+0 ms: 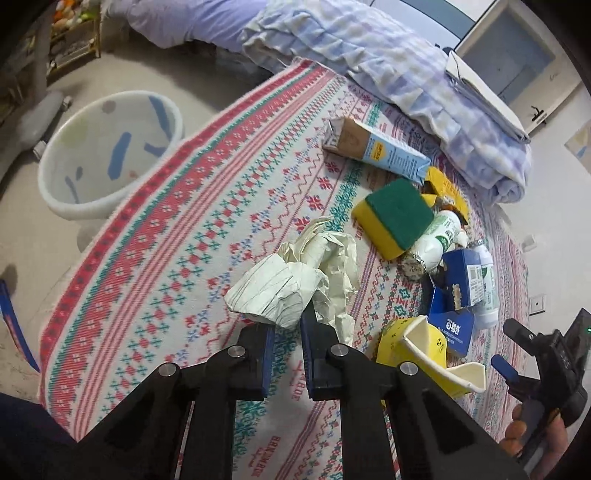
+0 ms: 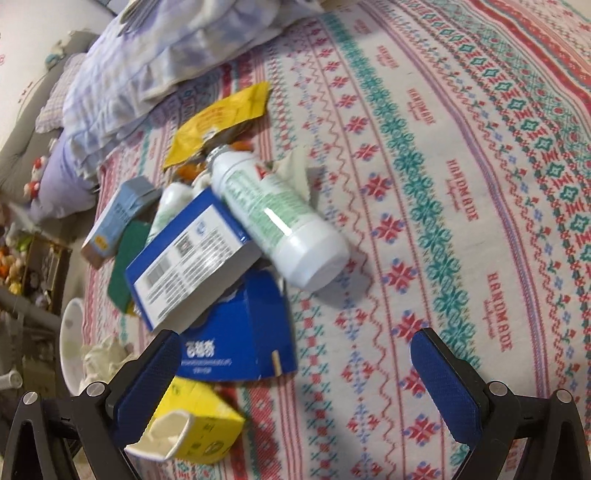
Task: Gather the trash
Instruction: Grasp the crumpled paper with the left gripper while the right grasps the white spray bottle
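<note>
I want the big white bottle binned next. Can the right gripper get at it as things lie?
Probably yes: the right gripper is open, and the white bottle lies on top of the pile, its base end uncovered.

The sponge shows only as a green sliver behind the blue-and-white box. The bin is mostly cut off at the lower left of the right wrist frame. Shelf items at the upper left are too blurred to identify. The yellow carton sits partly behind the left tool.
</note>
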Action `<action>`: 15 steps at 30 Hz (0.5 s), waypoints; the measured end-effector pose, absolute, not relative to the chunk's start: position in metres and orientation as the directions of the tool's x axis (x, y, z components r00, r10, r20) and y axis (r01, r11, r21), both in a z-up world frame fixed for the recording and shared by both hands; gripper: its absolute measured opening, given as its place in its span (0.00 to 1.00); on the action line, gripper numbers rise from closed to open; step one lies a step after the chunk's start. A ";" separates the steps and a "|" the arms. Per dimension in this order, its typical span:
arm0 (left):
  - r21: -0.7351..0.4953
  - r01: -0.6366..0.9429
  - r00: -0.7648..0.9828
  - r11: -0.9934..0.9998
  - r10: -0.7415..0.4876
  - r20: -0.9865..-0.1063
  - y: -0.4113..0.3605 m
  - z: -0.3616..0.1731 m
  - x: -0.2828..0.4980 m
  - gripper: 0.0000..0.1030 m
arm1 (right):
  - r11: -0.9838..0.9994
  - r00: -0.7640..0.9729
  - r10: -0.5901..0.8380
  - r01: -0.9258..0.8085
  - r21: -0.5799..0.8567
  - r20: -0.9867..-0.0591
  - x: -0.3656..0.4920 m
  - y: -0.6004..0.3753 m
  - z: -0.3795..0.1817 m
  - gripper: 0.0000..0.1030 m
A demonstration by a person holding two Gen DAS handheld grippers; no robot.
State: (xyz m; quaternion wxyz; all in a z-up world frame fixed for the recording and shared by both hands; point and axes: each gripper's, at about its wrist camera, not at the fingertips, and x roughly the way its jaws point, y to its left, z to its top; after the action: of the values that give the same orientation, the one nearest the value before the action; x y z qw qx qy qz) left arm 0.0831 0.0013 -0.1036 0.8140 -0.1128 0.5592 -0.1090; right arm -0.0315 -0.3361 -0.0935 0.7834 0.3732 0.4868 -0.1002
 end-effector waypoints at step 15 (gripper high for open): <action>-0.250 0.046 0.452 0.967 -0.244 -0.858 0.043 -0.067 0.070 0.13 | 0.806 0.547 0.075 0.459 0.374 -0.834 0.013 -0.344 -0.099 0.86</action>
State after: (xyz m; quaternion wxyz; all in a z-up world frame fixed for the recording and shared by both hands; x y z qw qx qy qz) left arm 0.0697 0.0428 -0.0665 0.8466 -0.0956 0.5166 -0.0855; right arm 0.0131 -0.3444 -0.0988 0.8304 0.2896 0.4617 -0.1156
